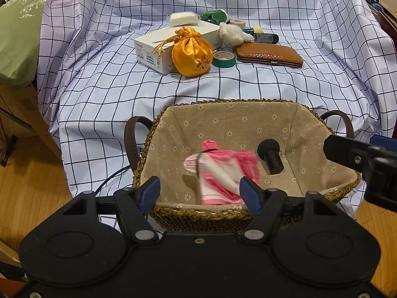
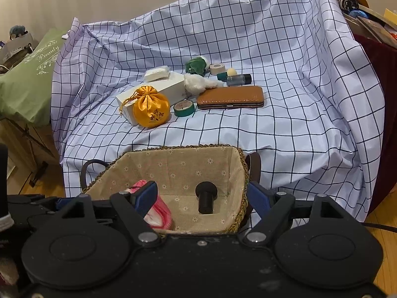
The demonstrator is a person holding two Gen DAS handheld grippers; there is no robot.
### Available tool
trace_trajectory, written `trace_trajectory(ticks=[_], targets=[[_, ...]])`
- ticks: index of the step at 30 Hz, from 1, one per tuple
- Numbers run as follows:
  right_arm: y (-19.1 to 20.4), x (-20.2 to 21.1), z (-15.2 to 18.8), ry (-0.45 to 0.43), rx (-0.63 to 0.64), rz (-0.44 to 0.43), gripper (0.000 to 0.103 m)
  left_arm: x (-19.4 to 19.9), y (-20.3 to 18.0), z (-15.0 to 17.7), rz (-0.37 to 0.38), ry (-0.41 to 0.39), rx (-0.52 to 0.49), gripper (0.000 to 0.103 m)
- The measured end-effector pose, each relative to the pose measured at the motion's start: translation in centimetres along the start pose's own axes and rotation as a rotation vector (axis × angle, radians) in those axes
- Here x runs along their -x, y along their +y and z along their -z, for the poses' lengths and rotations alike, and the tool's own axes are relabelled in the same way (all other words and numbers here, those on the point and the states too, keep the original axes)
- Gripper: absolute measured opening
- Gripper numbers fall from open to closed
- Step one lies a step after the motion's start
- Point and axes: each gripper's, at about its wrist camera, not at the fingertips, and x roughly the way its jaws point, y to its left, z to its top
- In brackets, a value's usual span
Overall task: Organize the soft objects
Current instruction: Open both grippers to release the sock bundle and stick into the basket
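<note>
A woven basket (image 1: pixel 230 101) (image 2: pixel 186 147) with a flowered cloth lining stands at the front of the checked sheet. A pink-and-white striped cloth (image 1: pixel 220 171) (image 2: pixel 158 213) is inside it, blurred, beside a black knobbed cylinder (image 1: pixel 270 159) (image 2: pixel 206 198). My left gripper (image 1: pixel 199 186) hovers over the basket's near rim, jaws apart, with the cloth just beyond its fingertips and not pinched. My right gripper (image 2: pixel 201 191) stands open over the basket's near right corner with nothing in it. Farther back lie an orange satin pouch (image 1: pixel 192 54) (image 2: pixel 150 109), a white fluffy toy (image 1: pixel 234 34) (image 2: pixel 196 83) and a green plush (image 1: pixel 213 16) (image 2: pixel 196 65).
Around the soft things sit a white box (image 1: pixel 158 47), a green tape roll (image 1: pixel 224 59), a brown case (image 1: pixel 269 54), a beige tape roll and small bottles. A green pillow (image 1: pixel 19 37) lies at the left. Wooden floor lies below the sheet's edges.
</note>
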Motion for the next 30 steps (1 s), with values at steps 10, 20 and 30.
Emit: trace_trajectory(ticks=[10,20,30], targets=[[0.14,-0.05,0.01,0.006,0.008,0.005,0.079,0.01,0.12,0.08,-0.001,0.001,0.001,0.068],[0.21,-0.06,0.03,0.007,0.008,0.006,0.079,0.02,0.13,0.1,-0.001,0.001,0.0,0.068],[0.24,-0.09,0.07,0.007,0.008,0.007,0.079,0.02,0.1,0.09,-0.002,0.002,0.001,0.068]])
